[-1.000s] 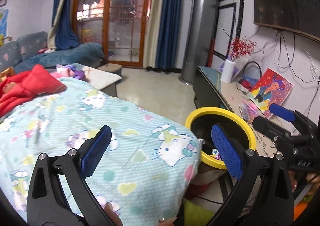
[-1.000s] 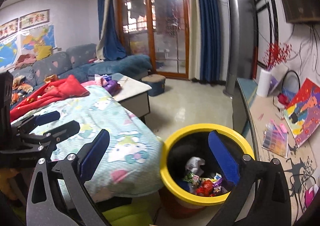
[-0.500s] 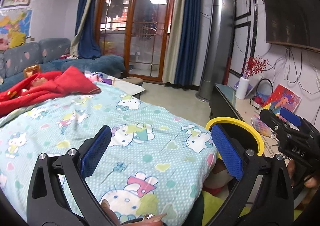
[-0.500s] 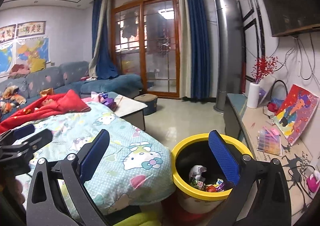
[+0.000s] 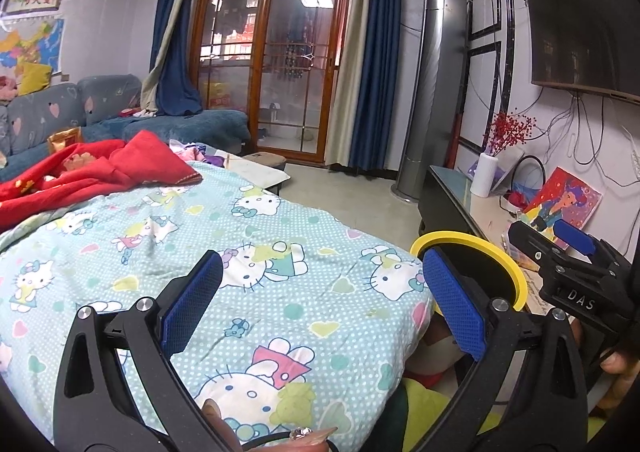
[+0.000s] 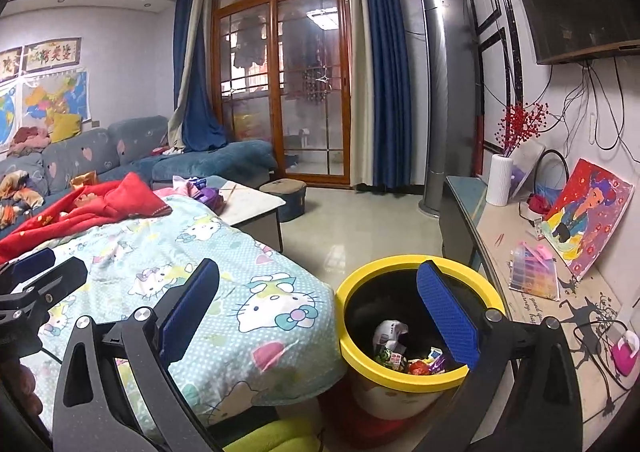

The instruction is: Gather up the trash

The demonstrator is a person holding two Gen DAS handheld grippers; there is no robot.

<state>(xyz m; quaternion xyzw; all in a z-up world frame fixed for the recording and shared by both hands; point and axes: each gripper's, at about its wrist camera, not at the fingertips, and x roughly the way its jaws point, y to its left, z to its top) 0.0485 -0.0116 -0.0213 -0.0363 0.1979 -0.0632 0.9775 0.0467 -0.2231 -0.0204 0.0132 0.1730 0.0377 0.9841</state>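
Living room with a cartoon-print bed cover and a yellow-rimmed trash bin.
Left tool hangs over the cover, fingers wide apart, empty; right tool likewise spread, bin with wrappers just beneath its right finger.

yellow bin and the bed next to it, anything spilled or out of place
Nothing stands out. The yellow bin stands upright with wrappers inside it, none visible on the cartoon-cat bedspread. Both claws are open and empty.
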